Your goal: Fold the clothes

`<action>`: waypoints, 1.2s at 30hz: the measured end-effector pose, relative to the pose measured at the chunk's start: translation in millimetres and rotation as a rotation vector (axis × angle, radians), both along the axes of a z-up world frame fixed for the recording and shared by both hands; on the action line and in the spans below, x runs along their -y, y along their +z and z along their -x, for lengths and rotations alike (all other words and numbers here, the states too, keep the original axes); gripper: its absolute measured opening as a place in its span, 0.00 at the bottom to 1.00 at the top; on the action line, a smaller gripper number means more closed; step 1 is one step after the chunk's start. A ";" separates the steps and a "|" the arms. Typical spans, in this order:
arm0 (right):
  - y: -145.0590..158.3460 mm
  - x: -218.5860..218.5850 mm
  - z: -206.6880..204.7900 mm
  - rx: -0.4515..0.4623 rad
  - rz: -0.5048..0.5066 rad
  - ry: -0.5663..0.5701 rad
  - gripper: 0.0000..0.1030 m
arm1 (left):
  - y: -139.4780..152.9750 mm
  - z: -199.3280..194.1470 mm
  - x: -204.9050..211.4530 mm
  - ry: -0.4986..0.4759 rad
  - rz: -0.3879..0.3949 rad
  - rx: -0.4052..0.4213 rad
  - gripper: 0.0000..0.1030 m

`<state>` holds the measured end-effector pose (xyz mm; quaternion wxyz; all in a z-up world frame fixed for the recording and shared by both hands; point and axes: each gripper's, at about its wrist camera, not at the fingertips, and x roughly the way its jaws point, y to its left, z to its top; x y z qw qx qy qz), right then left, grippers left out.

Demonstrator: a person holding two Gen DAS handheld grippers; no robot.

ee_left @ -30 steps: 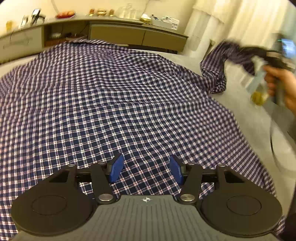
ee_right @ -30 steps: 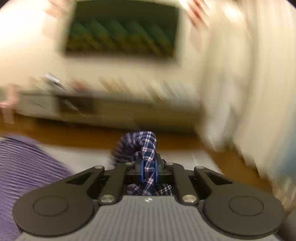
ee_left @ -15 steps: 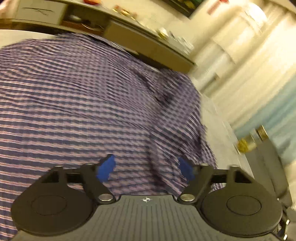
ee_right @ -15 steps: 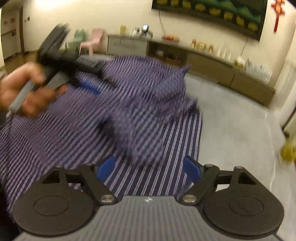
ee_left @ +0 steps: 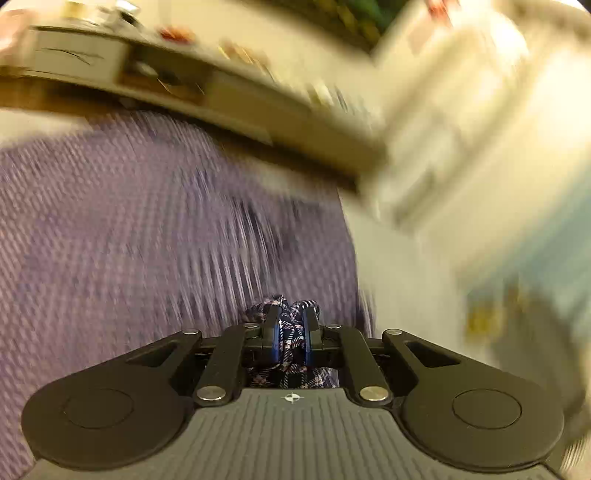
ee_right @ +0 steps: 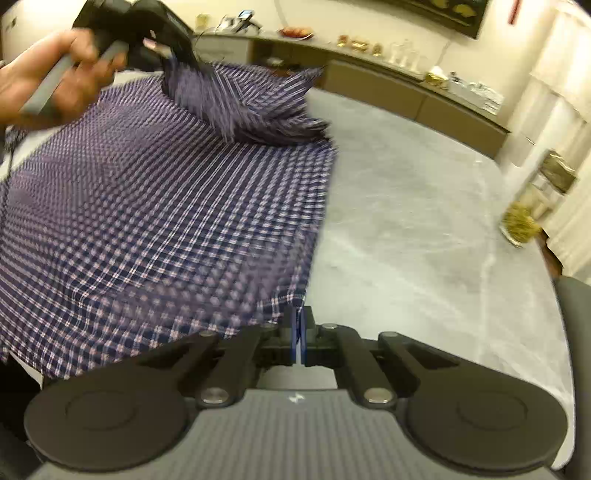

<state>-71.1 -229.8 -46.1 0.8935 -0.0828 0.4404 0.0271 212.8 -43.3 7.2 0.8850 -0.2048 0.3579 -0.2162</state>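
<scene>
A navy, white and pink checked shirt (ee_right: 155, 192) lies spread on a grey table (ee_right: 406, 221). My right gripper (ee_right: 298, 332) is shut on the shirt's near right hem corner at the table's front. My left gripper (ee_left: 291, 332) is shut on a bunched fold of the shirt (ee_left: 147, 240); that view is motion-blurred. In the right wrist view the left gripper (ee_right: 162, 33), held in a hand, lifts a sleeve or side of the shirt at the far left, above the cloth.
A long low sideboard (ee_right: 406, 88) with small items runs along the far wall. A gold-topped jar (ee_right: 524, 218) stands at the table's right edge. A dark chair back (ee_right: 576, 314) is at the right. Curtains hang at the far right.
Both grippers were open half a second ago and are now shut on the shirt. The left one has lifted its fold up; the right one has dropped to the near hem corner.
</scene>
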 end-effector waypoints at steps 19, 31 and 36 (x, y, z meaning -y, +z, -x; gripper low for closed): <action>-25.9 0.7 1.5 -0.165 -0.077 -0.011 0.29 | -62.3 10.9 -52.6 0.121 -0.088 -0.147 0.83; 18.0 -90.4 39.0 -0.013 -0.015 0.272 0.00 | 33.9 -54.0 -79.2 0.172 -0.054 0.068 0.18; -12.9 -52.6 14.7 -0.049 -0.018 0.070 0.56 | 15.6 -69.8 -71.6 0.128 -0.137 -0.009 0.19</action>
